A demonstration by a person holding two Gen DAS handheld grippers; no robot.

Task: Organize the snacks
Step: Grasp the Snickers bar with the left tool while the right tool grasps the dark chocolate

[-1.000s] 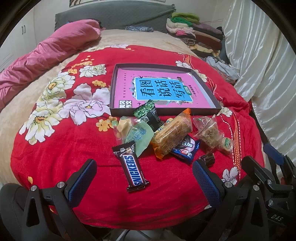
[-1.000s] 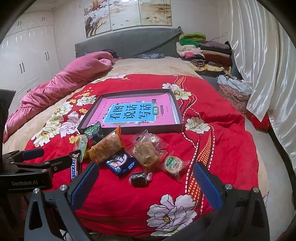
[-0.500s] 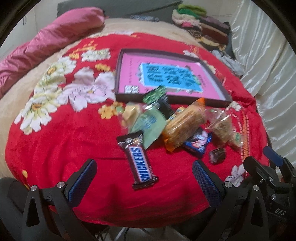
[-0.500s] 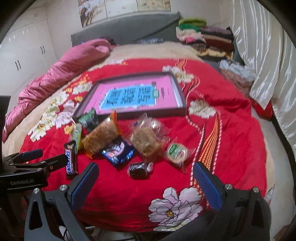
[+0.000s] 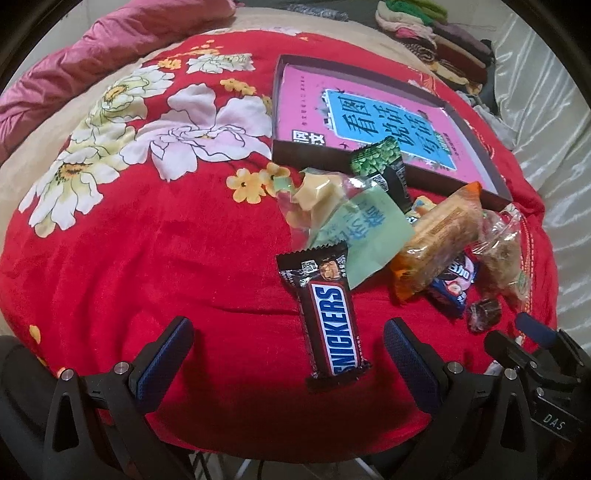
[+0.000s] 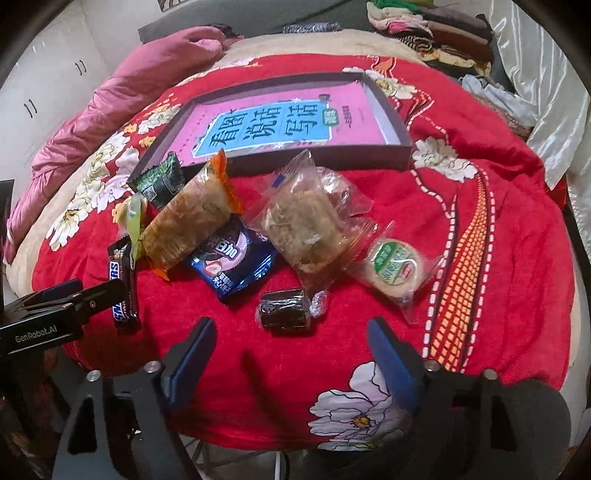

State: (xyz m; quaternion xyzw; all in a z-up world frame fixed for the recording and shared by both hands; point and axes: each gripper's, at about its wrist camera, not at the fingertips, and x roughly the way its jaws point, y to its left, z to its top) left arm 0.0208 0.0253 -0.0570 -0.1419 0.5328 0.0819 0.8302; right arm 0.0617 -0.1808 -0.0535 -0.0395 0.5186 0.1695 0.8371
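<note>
Where snacks (image 6: 236, 229) end, bare blanket (image 5: 129, 258).

A home bedroom: ahead lie a bed's red floral blanket (image 6: 480, 192), pink quilt (image 6: 122, 96), folded clothes (image 6: 432, 26) and white wardrobe doors (image 6: 48, 74).

"SNICKERS" on chocolate bar (image 5: 333, 320); "GenRobot.AI" on left tongs (image 6: 55, 314).

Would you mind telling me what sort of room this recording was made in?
Most likely a bedroom: a bed with a red floral blanket, a pink duvet bunched at its head, and folded clothes stacked alongside.
</note>
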